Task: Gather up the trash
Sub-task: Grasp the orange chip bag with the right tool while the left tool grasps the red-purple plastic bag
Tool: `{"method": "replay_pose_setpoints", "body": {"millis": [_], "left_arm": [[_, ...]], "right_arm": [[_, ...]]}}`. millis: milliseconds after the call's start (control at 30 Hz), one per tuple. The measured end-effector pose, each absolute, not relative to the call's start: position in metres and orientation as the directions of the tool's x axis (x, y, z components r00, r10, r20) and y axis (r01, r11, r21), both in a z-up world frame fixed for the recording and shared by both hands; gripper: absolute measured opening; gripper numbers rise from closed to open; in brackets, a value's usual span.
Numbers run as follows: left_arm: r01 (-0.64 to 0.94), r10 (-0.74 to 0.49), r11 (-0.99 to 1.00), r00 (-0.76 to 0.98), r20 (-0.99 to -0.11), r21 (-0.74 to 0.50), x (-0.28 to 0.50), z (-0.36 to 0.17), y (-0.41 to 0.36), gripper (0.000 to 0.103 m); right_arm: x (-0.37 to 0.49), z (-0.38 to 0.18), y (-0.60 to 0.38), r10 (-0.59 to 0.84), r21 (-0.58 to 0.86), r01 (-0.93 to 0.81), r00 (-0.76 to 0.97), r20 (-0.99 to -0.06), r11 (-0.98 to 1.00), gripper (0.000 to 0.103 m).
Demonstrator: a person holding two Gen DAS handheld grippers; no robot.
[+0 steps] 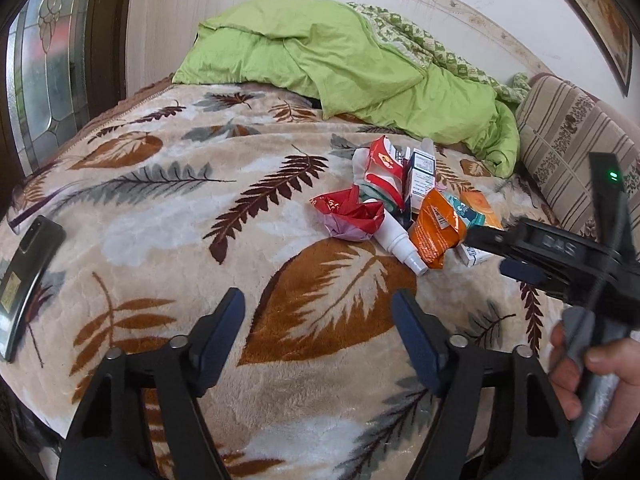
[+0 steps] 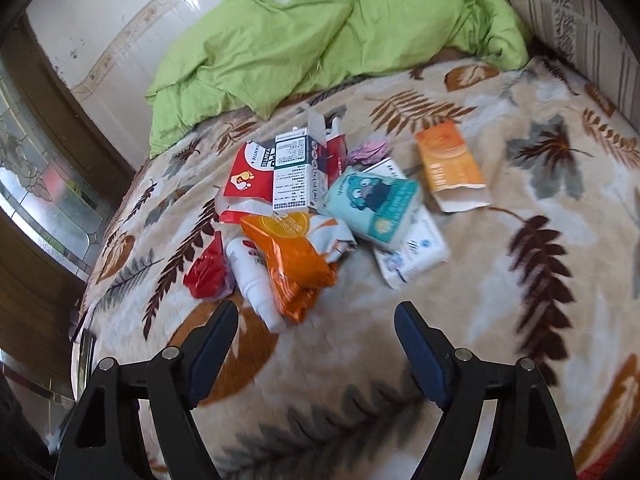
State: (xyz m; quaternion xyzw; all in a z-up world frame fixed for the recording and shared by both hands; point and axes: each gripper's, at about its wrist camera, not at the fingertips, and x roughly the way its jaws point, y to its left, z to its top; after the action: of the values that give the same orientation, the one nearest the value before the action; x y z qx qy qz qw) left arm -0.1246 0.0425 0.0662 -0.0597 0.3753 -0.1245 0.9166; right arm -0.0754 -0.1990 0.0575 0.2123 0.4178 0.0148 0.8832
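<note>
Both tongs, left point(image 1: 318, 308) and right point(image 2: 316, 322), agape, empty, near trash pile point(image 2: 320, 208)

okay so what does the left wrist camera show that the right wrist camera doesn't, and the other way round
Only the left wrist view shows the dark phone at the bed's left edge, the right gripper reaching toward the pile, and the hand holding it.

Only the right wrist view shows the white packet under the teal tissue pack clearly, and the whole orange box lying apart from the pile.

Both show the leaf-patterned blanket, the green duvet, the orange wrapper, the white spray bottle, and open, empty grippers.
</note>
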Motion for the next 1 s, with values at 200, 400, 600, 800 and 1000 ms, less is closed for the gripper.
{"method": "replay_pose_setpoints", "body": {"millis": [200,400,600,800,1000], "left_arm": [[0.164,-0.307,0.950,0.641,-0.704,-0.265,-0.090,0.062,0.042,0.058],[0.123,-0.345,0.930,0.617,-0.708,-0.347,-0.049,0.065,0.026,0.058],[0.076,-0.354,0.921,0.575,-0.737,-0.383,-0.006,0.051,0.004,0.058],[0.131,-0.332,0.940,0.550,-0.766,-0.314,0.010,0.029,-0.017,0.059],[0.133,-0.288,0.957,0.561,-0.776,-0.259,0.016,0.019,-0.016,0.047]], "right_arm": [[-0.034,0.040,-0.195,0.232,0.415,0.161,0.628,-0.743,0.895,0.048],[-0.041,0.050,-0.204,0.239,0.423,0.130,0.662,-0.710,0.897,0.029],[-0.057,0.064,-0.215,0.210,0.403,0.120,0.701,-0.681,0.907,0.029],[-0.061,0.069,-0.230,0.203,0.407,0.128,0.711,-0.674,0.905,0.029],[-0.062,0.071,-0.226,0.221,0.418,0.112,0.711,-0.667,0.901,0.029]]}}
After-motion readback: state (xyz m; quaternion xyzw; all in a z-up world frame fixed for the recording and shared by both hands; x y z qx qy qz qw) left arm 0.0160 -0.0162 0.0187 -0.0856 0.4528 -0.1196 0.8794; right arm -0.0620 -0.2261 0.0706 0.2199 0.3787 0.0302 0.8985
